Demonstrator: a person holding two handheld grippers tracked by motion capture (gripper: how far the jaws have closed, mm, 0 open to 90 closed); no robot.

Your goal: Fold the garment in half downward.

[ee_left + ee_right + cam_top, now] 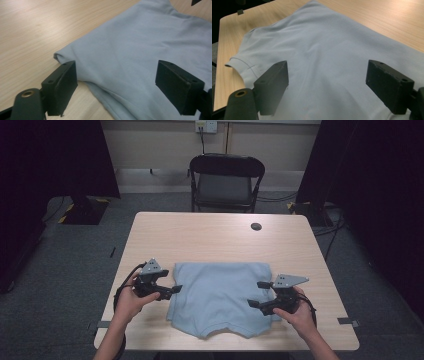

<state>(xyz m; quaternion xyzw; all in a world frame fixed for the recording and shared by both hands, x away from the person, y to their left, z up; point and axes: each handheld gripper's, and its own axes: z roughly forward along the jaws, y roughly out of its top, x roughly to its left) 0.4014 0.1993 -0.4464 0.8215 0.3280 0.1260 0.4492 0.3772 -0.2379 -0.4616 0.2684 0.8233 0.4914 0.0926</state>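
- Pale blue cotton shirt (220, 297) lies folded flat on the near half of the wooden desk (210, 237), between the two grippers, its long side running from one hand to the other.
- From the left gripper (176, 289), the shirt starts right at the jaw tips and stretches away toward the other hand; in the left gripper view the cloth's folded corner (58, 55) sits just ahead of one jaw, and the fabric spreads across the gap and under the other.
- From the right gripper (256, 295), the shirt lies straight ahead and beneath; in the right gripper view blue cloth (324, 55) runs from between the jaws out to a hemmed sleeve (243, 65) at the far side.
- Both grippers stand spread wide, with nothing pinched: the jaws hang just above or beside the cloth, and I see no fabric pressed between the pads.
- Each hand is about equally close to its own edge of the shirt, so neither looks better placed; the left sits at the outer edge, the right slightly over it.
- My guess is that the next move depends on that side-to-side axis: each gripper would dip to its own short edge to take hold for another fold.
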